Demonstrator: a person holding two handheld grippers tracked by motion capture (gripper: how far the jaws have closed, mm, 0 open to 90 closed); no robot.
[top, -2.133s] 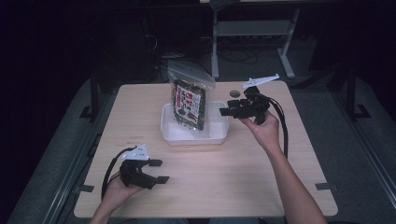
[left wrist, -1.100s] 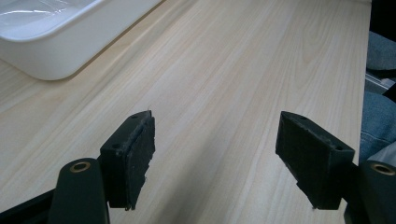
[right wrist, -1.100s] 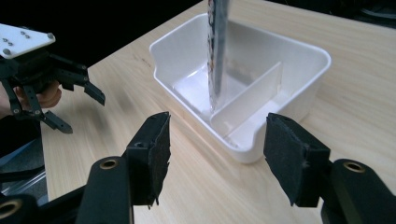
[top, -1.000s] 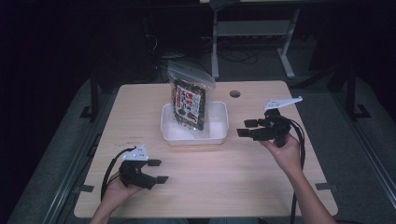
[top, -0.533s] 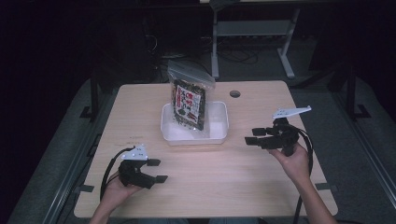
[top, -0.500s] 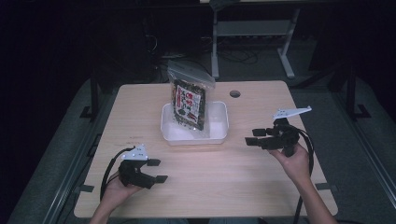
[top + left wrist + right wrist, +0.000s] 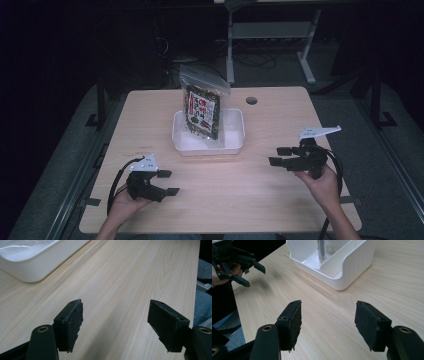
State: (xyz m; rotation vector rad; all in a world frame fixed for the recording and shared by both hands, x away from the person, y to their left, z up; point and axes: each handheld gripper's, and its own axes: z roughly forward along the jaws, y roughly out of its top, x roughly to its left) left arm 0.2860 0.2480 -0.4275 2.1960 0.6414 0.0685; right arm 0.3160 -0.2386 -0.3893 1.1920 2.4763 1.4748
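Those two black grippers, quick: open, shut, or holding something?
Left gripper: open, nothing between its jaws, over the bare wooden table.
Right gripper: open, holding nothing.

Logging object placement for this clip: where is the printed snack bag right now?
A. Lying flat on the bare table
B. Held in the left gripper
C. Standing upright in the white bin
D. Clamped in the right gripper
C: the snack bag stands upright inside the white bin at mid-table, while the left gripper and right gripper sit open and empty nearer the person.
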